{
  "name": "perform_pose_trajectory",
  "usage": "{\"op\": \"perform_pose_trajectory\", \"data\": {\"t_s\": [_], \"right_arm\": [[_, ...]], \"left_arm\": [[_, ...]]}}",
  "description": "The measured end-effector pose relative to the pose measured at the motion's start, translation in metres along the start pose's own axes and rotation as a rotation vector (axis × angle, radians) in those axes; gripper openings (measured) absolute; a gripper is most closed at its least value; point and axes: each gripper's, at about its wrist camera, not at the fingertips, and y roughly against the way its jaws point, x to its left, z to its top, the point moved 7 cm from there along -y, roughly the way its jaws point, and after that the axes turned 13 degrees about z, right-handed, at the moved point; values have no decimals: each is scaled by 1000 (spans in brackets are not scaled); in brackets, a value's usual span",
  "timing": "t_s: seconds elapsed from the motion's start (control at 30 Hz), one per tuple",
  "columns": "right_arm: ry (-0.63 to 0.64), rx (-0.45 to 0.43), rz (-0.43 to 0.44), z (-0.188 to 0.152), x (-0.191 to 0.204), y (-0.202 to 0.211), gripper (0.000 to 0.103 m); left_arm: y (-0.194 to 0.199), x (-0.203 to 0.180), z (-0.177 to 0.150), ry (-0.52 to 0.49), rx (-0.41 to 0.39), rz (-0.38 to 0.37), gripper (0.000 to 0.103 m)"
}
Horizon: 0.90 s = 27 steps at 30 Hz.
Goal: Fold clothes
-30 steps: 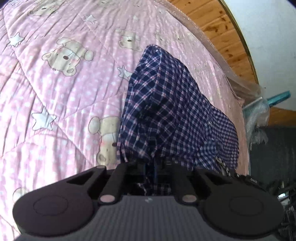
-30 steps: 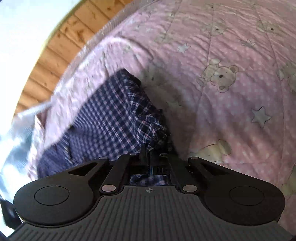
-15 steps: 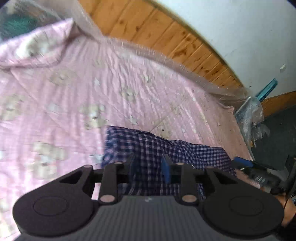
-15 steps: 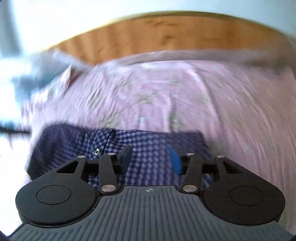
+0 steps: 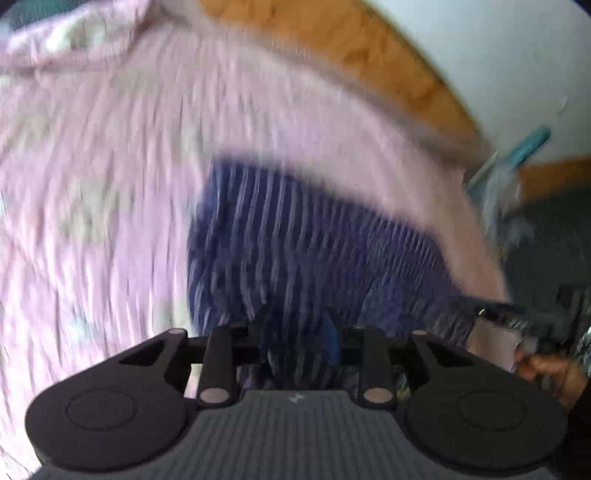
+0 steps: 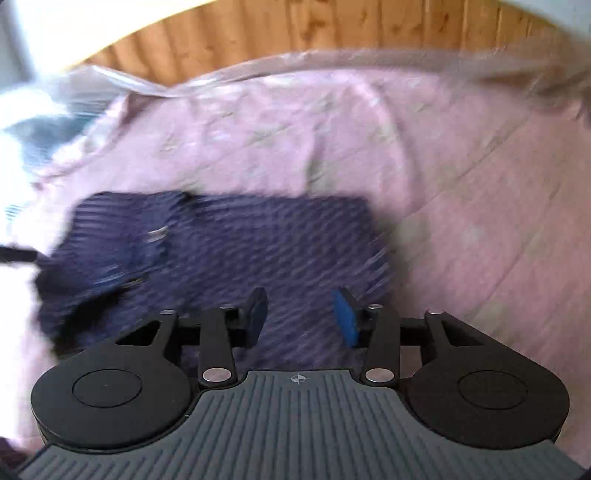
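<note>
Grippers both released — left gripper [image 5: 297,341] and right gripper [image 6: 301,317] part-open above the checked shirt [image 6: 229,251], gripping nothing.

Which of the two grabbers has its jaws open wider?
The right gripper: its blue pads stand far apart above the checked shirt. The left gripper shows a narrower gap.

The shirt [image 6: 236,251] is navy with a fine pale check. The quilt [image 6: 461,206] is pink with faint beige motifs. The headboard [image 6: 332,26] is orange-brown wood. The right gripper's [image 6: 301,317] pads [image 6: 345,317] are blue, its body black and grey.
</note>
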Motion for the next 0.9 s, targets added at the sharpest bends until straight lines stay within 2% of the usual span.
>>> {"op": "perform_pose_trajectory", "data": {"t_s": [0.03,0.07,0.1,0.13,0.23,0.27,0.33,0.37,0.4,0.43,0.47,0.6,0.67,0.77,0.83,0.9], "right_arm": [[-43,33,21,-20,-2,-7,49],[-85,61,4,-37,-12,-15,46],[-100,17,16,-45,-19,-13,38],[-115,-25,27,-52,-27,-11,35],[-251,-26,6,-48,-37,6,33],[-288,-40,-5,-46,-35,14,39],[-374,-88,11,-43,-32,32,58],[-438,-119,60,-45,-27,39,62],[-502,-151,110,-48,-22,47,72],[-564,-163,160,-57,-16,47,77],[-625,-175,210,-67,-10,46,84],[-853,-198,290,-115,3,26,85],[-958,-257,301,-131,0,15,85],[-1021,-375,305,-132,-9,9,86],[-1031,-424,280,-124,-16,8,86],[-1042,-467,254,-117,-21,8,87]], "left_arm": [[-10,4,-10,-3,17,15,25],[-10,8,-15,7,-15,-1,25],[-9,13,-16,24,-11,-9,19],[-8,18,-17,45,-2,-19,15],[2,23,-16,59,23,-30,14],[8,23,-16,49,20,-39,17],[22,25,-15,36,6,-58,43],[30,29,-12,56,-18,-66,49],[34,35,-11,82,-32,-63,63],[33,44,-10,118,-31,-62,69],[32,53,-9,155,-30,-62,69],[3,68,-10,300,54,-125,69],[-6,55,-8,297,62,-172,70],[-18,31,-4,237,72,-199,74],[-25,20,-3,218,57,-184,81],[-26,15,-4,229,46,-174,79]]}}
